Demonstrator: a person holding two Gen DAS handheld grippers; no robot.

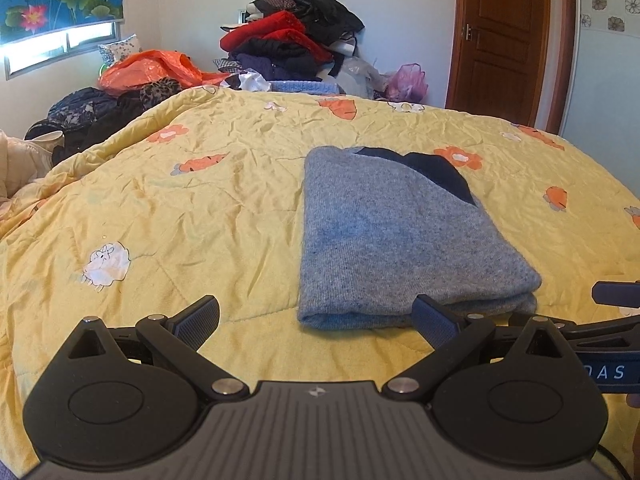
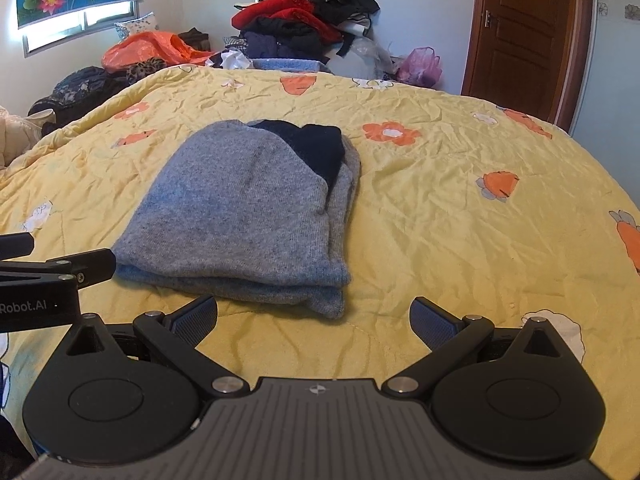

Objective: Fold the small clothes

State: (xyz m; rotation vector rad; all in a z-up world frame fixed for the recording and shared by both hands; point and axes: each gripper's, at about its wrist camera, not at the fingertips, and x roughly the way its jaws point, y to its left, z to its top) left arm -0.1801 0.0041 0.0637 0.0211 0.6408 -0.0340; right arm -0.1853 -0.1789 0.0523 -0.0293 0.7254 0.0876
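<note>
A grey knit sweater [image 1: 396, 240] with a dark navy part at its far end lies folded into a thick stack on the yellow quilt [image 1: 180, 208]. My left gripper [image 1: 316, 320] is open and empty, just in front of the sweater's near left edge. In the right wrist view the sweater [image 2: 244, 208] lies ahead and to the left. My right gripper [image 2: 314, 322] is open and empty, just short of the sweater's near right corner. The left gripper's side [image 2: 60, 276] shows at the left edge, beside the sweater.
A pile of red, black and dark clothes [image 1: 292, 36] stands beyond the far edge of the bed, with an orange plastic bag [image 1: 156, 68] and dark clothes [image 1: 88, 116] to the left. A pink bag [image 1: 408, 80] and a wooden door [image 1: 504, 36] are at the back right.
</note>
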